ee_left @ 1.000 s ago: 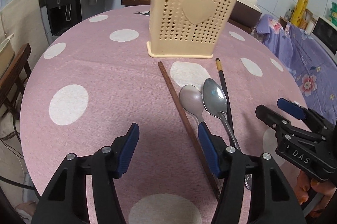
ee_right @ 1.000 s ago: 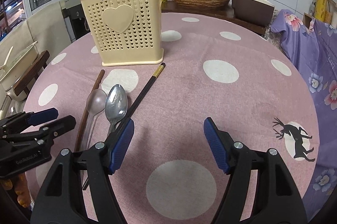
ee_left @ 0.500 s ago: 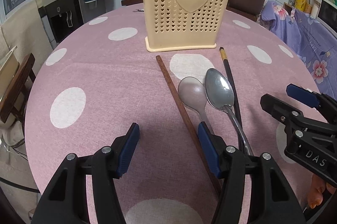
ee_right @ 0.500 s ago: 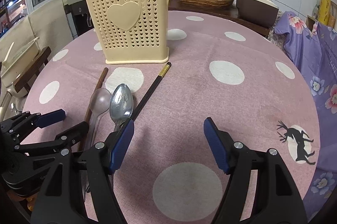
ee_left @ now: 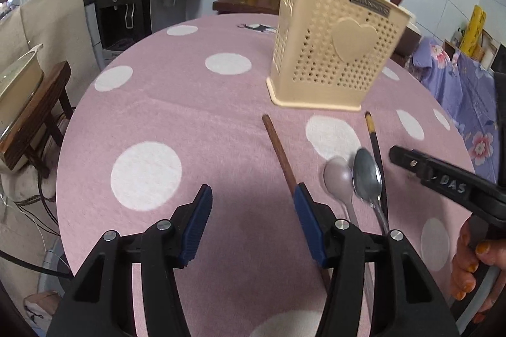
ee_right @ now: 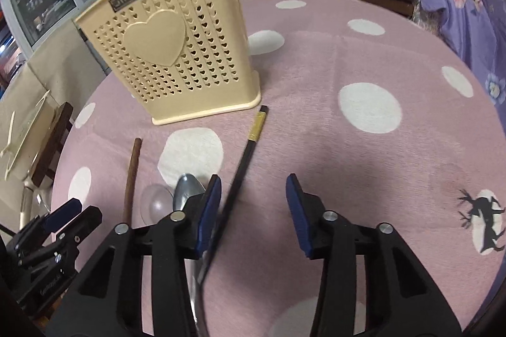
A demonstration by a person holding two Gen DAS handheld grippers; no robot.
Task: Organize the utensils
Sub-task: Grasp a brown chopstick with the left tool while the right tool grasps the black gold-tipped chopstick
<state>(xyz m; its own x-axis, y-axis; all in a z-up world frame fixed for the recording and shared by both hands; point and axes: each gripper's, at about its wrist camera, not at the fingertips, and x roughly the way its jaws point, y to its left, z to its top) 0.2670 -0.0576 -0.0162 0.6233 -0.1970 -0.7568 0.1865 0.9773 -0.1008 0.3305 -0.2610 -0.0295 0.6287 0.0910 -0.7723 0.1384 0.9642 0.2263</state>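
Utensils lie in a row on the pink polka-dot tablecloth (ee_left: 196,115) in front of the cream perforated utensil holder (ee_left: 335,52), which stands upright with a raised heart on its face and dark handles poking out of its top. Nearest the left gripper (ee_left: 251,218) is a brown wooden chopstick (ee_left: 280,150); its lower part passes behind that gripper's right blue pad. Next come a pale translucent spoon (ee_left: 336,180) and a metal spoon (ee_left: 367,175), bowls just beside each other, then a black chopstick (ee_right: 245,169) with a gold band near its tip, which points toward the holder's base.

The left gripper's jaws are closing with only bare cloth between them; nothing is grasped. The right gripper (ee_right: 253,210) is also closing, and the black chopstick runs between its pads, close against the left one; the pads do not yet press on it. A hand (ee_left: 468,267) with orange-painted nails holds the right gripper's handle.
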